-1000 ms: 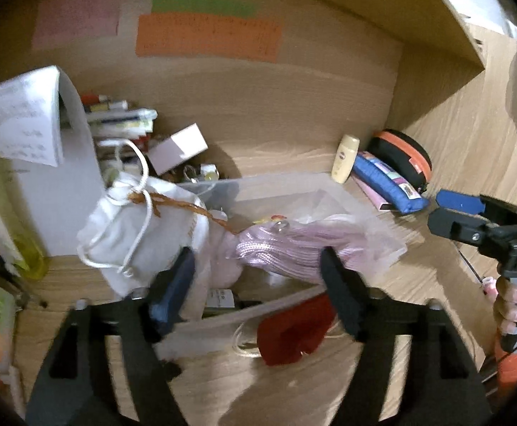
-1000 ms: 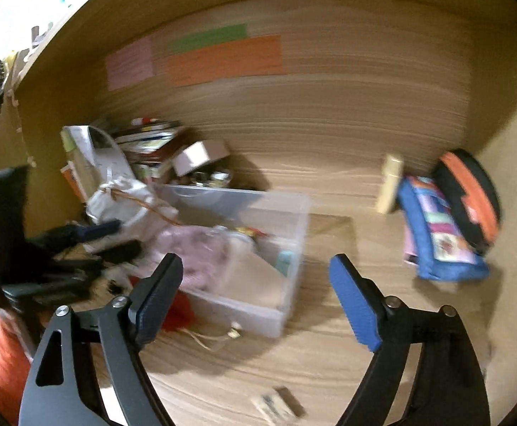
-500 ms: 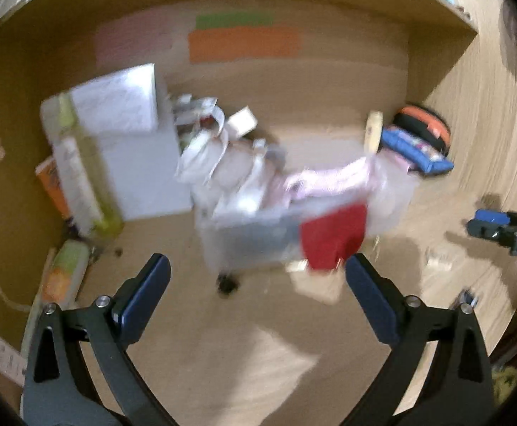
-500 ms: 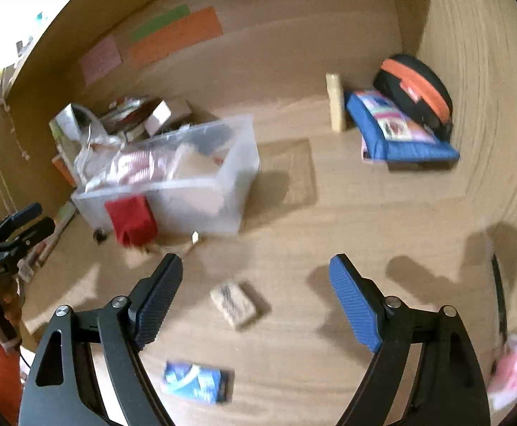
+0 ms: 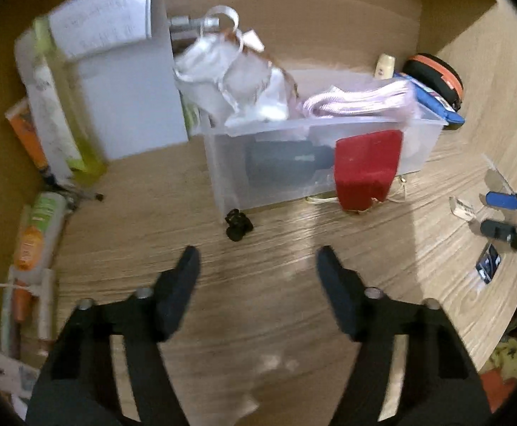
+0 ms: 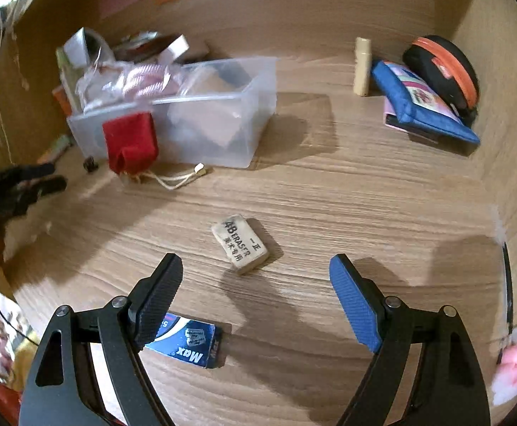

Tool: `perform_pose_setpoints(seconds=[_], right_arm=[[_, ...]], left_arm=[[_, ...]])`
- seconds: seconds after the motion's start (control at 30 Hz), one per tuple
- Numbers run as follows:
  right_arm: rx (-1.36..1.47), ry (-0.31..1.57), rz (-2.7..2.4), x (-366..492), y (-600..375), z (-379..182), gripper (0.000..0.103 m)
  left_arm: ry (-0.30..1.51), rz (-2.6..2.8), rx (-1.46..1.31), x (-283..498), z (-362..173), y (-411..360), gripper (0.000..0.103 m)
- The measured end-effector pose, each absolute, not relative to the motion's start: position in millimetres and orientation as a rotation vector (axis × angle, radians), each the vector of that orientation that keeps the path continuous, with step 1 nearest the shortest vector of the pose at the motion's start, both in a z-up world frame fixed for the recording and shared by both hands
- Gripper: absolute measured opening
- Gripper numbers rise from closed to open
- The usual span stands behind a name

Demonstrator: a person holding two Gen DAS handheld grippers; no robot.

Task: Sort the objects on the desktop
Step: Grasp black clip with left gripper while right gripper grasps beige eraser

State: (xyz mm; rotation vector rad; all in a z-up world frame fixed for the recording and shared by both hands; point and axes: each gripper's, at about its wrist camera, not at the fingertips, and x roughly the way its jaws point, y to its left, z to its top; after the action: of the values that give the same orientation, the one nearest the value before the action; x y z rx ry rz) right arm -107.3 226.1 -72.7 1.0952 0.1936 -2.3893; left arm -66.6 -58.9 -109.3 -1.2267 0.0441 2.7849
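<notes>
A clear plastic bin [image 5: 294,163] [image 6: 222,131] holds pink cord [image 5: 361,101], a white drawstring bag [image 5: 244,81] and other items. A red pouch [image 5: 365,170] [image 6: 130,145] hangs over its front wall. A small black object [image 5: 237,225] lies on the desk before the bin. My left gripper [image 5: 256,266] is open and empty, back from the bin. My right gripper [image 6: 254,277] is open and empty, just short of a white 4B eraser [image 6: 242,242]. A blue Max box [image 6: 187,344] lies under its left finger.
A blue pouch [image 6: 421,106], a black and orange case [image 6: 443,71] and a cream tube [image 6: 361,67] sit at the back right. A white box [image 5: 123,88] and tubes [image 5: 38,234] line the left. A pink charm on a black cord [image 6: 514,365] lies far right.
Both grippers have pulled back from the bin. The right gripper now hovers low over the eraser and the Max box. The left gripper's jaws have narrowed a little.
</notes>
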Motion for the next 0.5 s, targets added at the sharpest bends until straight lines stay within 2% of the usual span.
perform_pose_setpoints(seconds=[0.1, 0.17, 0.37, 0.43, 0.5], right_arm=[[1.092, 0.259, -2.382, -111, 219, -72, 0.083], [1.106, 0.268, -2.357, -116, 217, -70, 0.082], [1.092, 0.283, -2.326, -124, 213, -61, 0.08], [1.098, 0.318, -2.316, -127, 210, -61, 0.069], [1.115, 0.336, -2.29, -130, 207, -63, 0.062]], left_arm=[[-0.035, 2.761, -1.294, -85, -119, -65, 0.057], [-0.079, 2.75, -1.341, -95, -124, -68, 0.045], [-0.121, 2.786, -1.372, -109, -126, -74, 0.043], [-0.084, 2.795, -1.371, -110, -126, -71, 0.042], [-0.042, 2.812, -1.368, -108, -126, -67, 0.036]])
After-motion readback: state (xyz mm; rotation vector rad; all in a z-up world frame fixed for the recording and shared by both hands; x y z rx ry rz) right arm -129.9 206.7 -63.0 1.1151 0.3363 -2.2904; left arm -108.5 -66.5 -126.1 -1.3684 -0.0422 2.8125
